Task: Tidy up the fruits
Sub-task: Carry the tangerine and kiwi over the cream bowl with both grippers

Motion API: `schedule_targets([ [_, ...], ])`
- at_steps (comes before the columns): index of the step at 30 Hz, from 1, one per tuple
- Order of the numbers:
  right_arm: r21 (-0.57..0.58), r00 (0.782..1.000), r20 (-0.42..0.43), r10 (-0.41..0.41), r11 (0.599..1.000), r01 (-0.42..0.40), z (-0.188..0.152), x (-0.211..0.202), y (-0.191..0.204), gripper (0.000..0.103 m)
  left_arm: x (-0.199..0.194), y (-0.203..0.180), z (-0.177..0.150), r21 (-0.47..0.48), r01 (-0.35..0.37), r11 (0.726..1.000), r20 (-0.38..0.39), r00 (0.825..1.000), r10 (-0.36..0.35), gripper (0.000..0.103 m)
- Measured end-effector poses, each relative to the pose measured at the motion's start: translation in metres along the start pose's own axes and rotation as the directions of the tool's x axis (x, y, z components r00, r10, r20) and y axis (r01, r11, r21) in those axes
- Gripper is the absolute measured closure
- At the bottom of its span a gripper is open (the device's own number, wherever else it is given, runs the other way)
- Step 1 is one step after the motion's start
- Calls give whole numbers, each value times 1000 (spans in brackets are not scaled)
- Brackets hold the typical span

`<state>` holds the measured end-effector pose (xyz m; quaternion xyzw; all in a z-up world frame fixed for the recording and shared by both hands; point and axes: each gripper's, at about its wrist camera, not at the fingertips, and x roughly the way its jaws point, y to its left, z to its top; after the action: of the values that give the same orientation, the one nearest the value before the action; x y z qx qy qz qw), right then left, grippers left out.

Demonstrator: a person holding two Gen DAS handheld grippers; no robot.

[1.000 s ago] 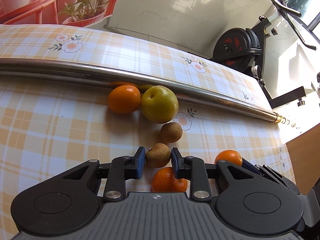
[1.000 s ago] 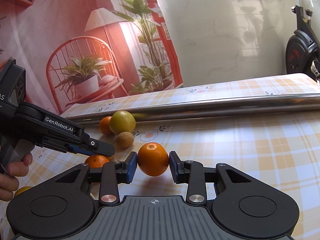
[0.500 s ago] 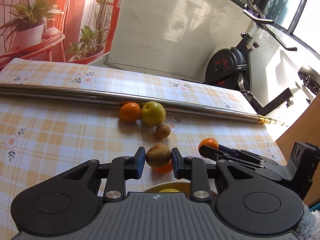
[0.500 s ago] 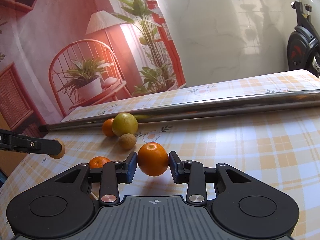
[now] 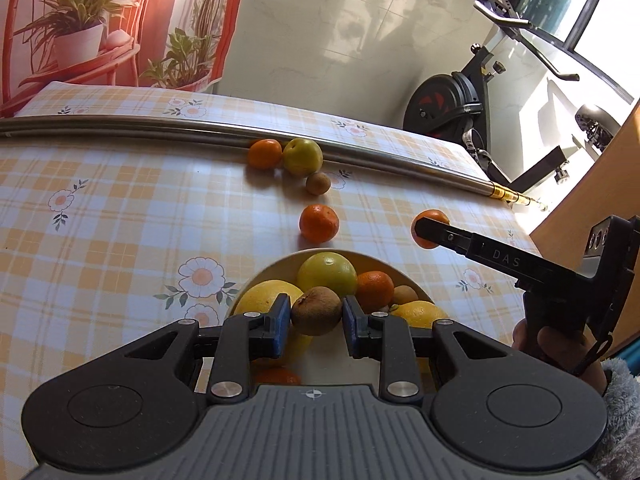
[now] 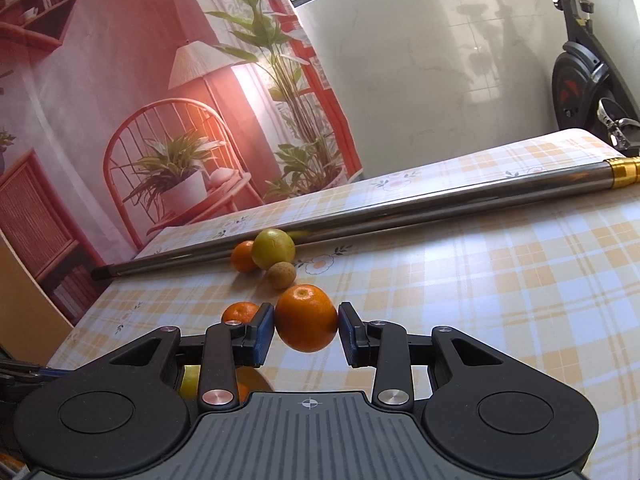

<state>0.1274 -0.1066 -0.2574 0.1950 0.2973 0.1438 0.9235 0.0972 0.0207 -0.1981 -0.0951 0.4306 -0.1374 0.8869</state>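
- Brown and fuzzy, the kiwi [image 5: 316, 311] is sitting squeezed between the two blue pads of the left gripper [image 5: 314, 322], hanging just over the bowl [image 5: 276, 265].
- Round fruit is slippery, so the kiwi could be popping out sideways if the pads are letting go too high; it might be bouncing off the pile and rolling away over the tablecloth [image 5: 120, 216].
- The right gripper [image 6: 307, 334] is pinching an orange [image 6: 306, 317] above the table, near the bowl. It could be bumping the left gripper if both are going to the bowl together.
- The bowl is holding yellow citrus fruits [image 5: 327, 272], a small orange [image 5: 374, 290], and another brown fruit [image 5: 405, 294]. It is getting full, so new fruit may be rolling off the top.
- Four fruits are waiting on the table: a mandarin [image 5: 319, 223] near the bowl, and three more [image 5: 302, 157] by the metal pole [image 5: 160, 123].
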Motion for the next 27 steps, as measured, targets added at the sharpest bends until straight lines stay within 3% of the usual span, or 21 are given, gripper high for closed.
schedule_targets([
  [8,26,1000,3,-2,1000,2,-18,-44,18,71,-20,-22,-23,108,22,994,5,1000,-23,73],
  [15,-35,999,-44,10,999,-11,-32,-73,42,71,-18,-16,-43,94,48,994,-118,992,-37,73],
  [18,-48,996,-84,18,999,-22,-35,-75,47,71,-10,-9,-46,69,33,997,-156,988,-22,73],
  [27,-139,975,-222,25,989,-57,-55,-73,70,71,2,-4,-50,102,-36,994,-176,983,54,73],
])
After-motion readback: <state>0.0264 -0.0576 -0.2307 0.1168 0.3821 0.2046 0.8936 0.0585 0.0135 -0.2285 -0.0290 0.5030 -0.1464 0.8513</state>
